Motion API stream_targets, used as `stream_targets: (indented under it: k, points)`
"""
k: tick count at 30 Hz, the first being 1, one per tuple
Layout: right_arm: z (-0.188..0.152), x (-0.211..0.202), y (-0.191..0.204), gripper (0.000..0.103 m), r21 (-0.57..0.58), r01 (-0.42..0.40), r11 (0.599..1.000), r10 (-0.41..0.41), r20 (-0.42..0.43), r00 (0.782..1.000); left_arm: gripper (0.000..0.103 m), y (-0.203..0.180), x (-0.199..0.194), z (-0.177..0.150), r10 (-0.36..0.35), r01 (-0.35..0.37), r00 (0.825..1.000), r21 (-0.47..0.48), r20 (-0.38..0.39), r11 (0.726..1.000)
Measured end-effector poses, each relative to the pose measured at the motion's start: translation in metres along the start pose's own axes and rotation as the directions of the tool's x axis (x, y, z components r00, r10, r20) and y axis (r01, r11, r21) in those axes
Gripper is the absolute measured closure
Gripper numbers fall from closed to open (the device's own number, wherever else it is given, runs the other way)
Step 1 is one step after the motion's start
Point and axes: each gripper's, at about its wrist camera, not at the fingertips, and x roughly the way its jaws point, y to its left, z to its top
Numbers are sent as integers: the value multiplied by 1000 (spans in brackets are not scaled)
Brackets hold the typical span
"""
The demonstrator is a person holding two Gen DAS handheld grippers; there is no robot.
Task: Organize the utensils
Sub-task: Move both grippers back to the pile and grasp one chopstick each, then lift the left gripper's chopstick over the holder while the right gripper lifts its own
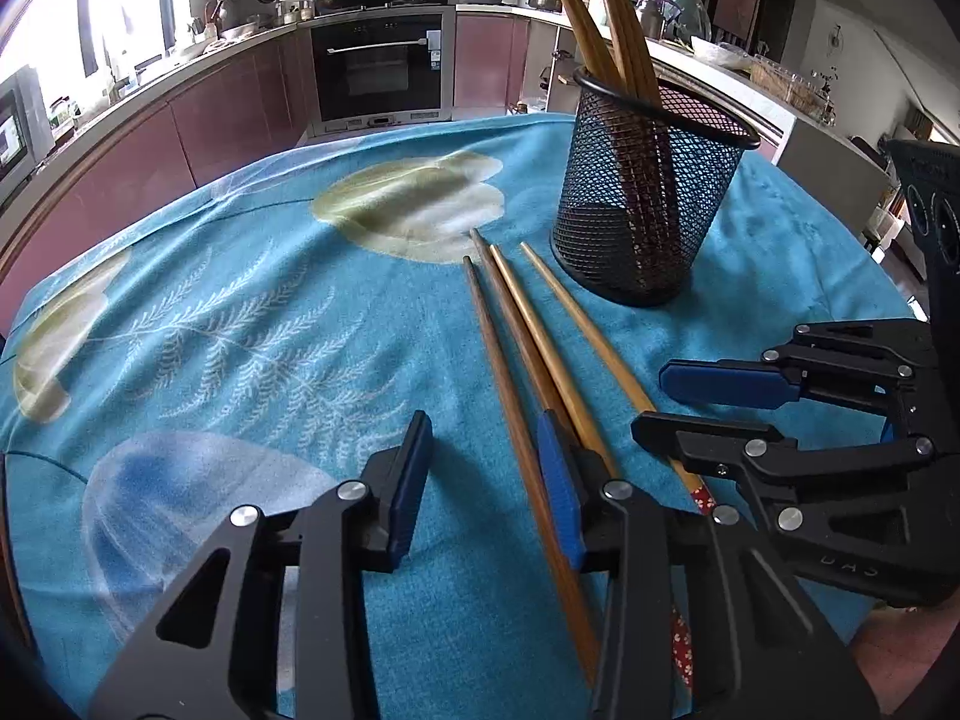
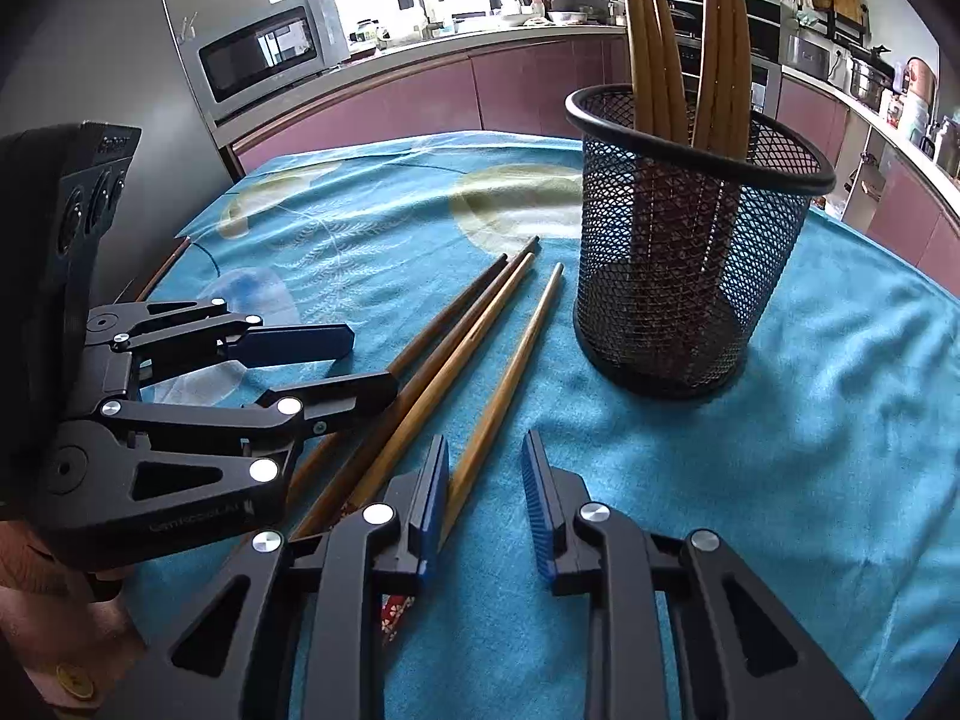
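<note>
Several wooden chopsticks (image 1: 540, 336) lie side by side on the blue cloth, tips pointing toward a black mesh holder (image 1: 648, 192). The holder stands upright with several chopsticks in it. The loose chopsticks (image 2: 480, 336) and the holder (image 2: 690, 240) also show in the right wrist view. My left gripper (image 1: 486, 480) is open, low over the cloth, its right finger resting over the loose chopsticks. My right gripper (image 2: 486, 498) is open and empty, its left finger beside the rightmost chopstick. Each gripper shows in the other's view: the right one (image 1: 708, 402) and the left one (image 2: 354, 360).
The table (image 1: 240, 312) is covered by a blue cloth with fern and leaf prints. Behind it run kitchen counters with an oven (image 1: 381, 66) and a microwave (image 2: 264, 54). The table's far edge lies just behind the holder.
</note>
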Motion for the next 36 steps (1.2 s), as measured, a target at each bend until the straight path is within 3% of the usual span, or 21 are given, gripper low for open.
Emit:
stream_targets:
  k: [9, 16, 27, 36]
  points:
    - [9, 9, -1, 84, 7, 21, 1000, -21, -2, 1000, 75, 0, 13, 16, 30, -30, 999, 6, -14, 1000]
    - [9, 10, -6, 93, 43, 7, 999, -7, 5, 1000, 93, -1, 15, 18, 33, -33, 999, -30, -7, 999]
    - [5, 4, -17, 97, 94, -49, 994, 48, 12, 999, 95, 0, 4, 14, 6, -5, 1000, -69, 13, 998]
    - [8, -19, -19, 97, 100, -139, 985, 132, 76, 988, 96, 9, -33, 18, -47, 55, 995, -93, 88, 994]
